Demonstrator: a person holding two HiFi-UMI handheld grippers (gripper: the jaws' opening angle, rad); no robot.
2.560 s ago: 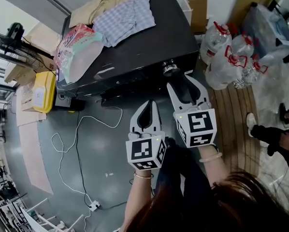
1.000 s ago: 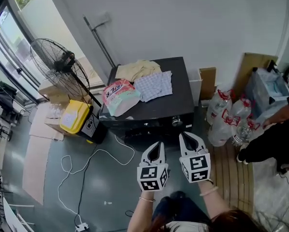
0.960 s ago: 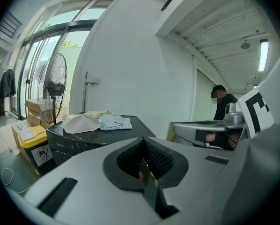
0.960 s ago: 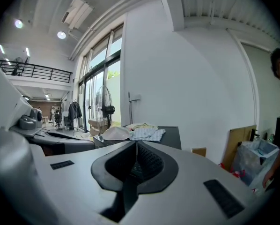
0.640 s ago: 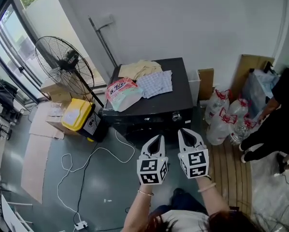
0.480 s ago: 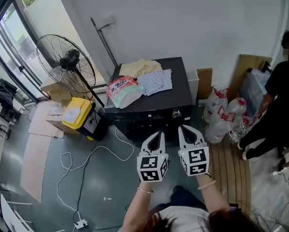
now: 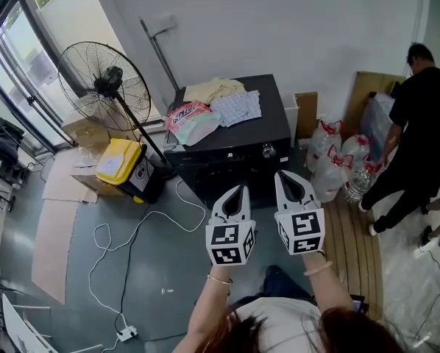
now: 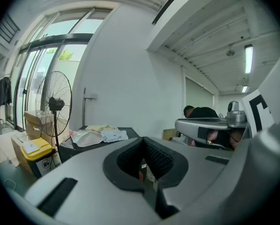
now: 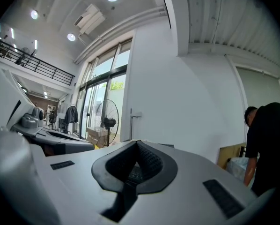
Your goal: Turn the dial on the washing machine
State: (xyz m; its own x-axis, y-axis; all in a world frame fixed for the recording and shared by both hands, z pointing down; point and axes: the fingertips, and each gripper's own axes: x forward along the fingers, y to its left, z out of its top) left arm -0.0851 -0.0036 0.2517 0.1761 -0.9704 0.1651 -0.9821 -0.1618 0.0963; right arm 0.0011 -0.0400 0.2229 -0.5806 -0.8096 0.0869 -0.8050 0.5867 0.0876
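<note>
The black washing machine [image 7: 258, 127] stands against the white wall, its silver dial [image 7: 268, 151] on the front panel near the right. My left gripper [image 7: 239, 189] and right gripper [image 7: 285, 175] are held side by side well in front of the machine, apart from the dial, pointing towards it. Both pairs of jaws are pressed together with nothing between them. In the left gripper view the machine [image 8: 126, 131] lies beyond my left gripper [image 8: 142, 139]. My right gripper [image 9: 136, 142] is shut in its own view too.
A beige cloth [image 7: 212, 90], a checked cloth [image 7: 237, 107] and a pink bag [image 7: 190, 120] lie on the machine. A standing fan [image 7: 106, 85] and yellow box [image 7: 120, 160] are left of it. A white cable [image 7: 124, 234] trails on the floor. Plastic bags [image 7: 330, 160] and a person in black [image 7: 424, 123] are at right.
Both grippers have drawn back and up from the machine, which looks smaller now. The right gripper has left the dial. A person in black has walked in at the right.
</note>
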